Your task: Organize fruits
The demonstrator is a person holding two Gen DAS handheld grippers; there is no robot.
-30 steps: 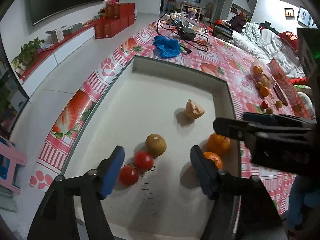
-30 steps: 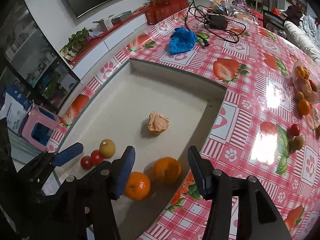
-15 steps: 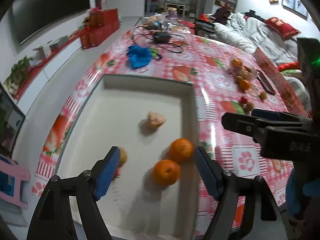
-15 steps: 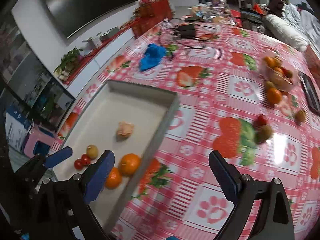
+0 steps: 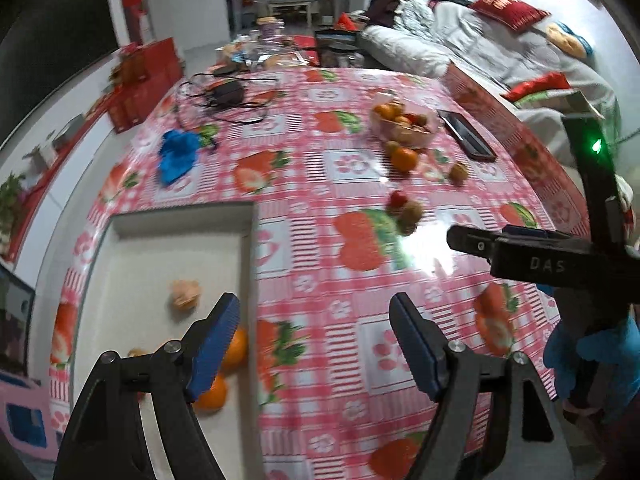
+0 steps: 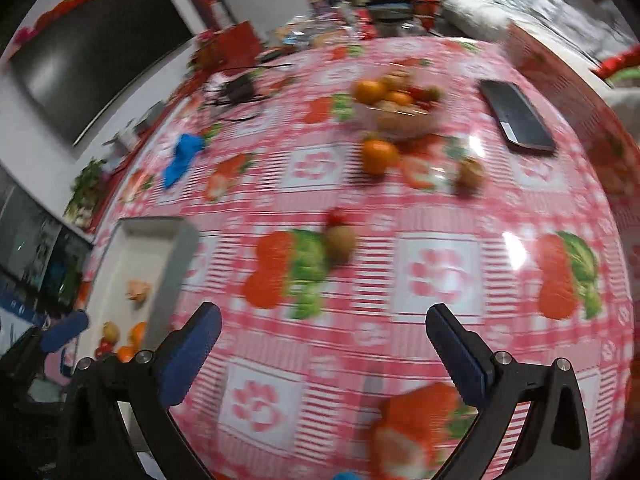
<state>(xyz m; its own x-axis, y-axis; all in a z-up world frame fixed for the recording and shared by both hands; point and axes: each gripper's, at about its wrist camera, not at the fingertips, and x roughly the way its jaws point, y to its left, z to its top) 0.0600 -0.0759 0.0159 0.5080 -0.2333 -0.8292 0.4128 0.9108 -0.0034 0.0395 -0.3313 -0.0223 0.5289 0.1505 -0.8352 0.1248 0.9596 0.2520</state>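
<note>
A grey tray (image 5: pixel 248 240) lies at the table's left; it holds two oranges (image 5: pixel 234 350), a peeled fruit piece (image 5: pixel 185 295) and small fruits near its front. It also shows in the right wrist view (image 6: pixel 180 248). On the cloth lie a kiwi (image 6: pixel 340 242) with a small red fruit (image 6: pixel 338 216), an orange (image 6: pixel 379 155), another kiwi (image 6: pixel 471 172) and a bowl of fruit (image 6: pixel 400 114). My left gripper (image 5: pixel 316 344) is open and empty beside the tray's right wall. My right gripper (image 6: pixel 324 344) is open and empty above the cloth.
A phone (image 6: pixel 516 120) lies at the right of the bowl. A blue cloth (image 5: pixel 176 156) and black cables (image 5: pixel 224 98) lie at the far left. A sofa (image 5: pixel 460 44) stands beyond the table. The right wrist view is blurred.
Both grippers have swung right, away from the tray and over the tablecloth. The right gripper has opened wider. The loose fruits and the bowl have come nearer to centre.
</note>
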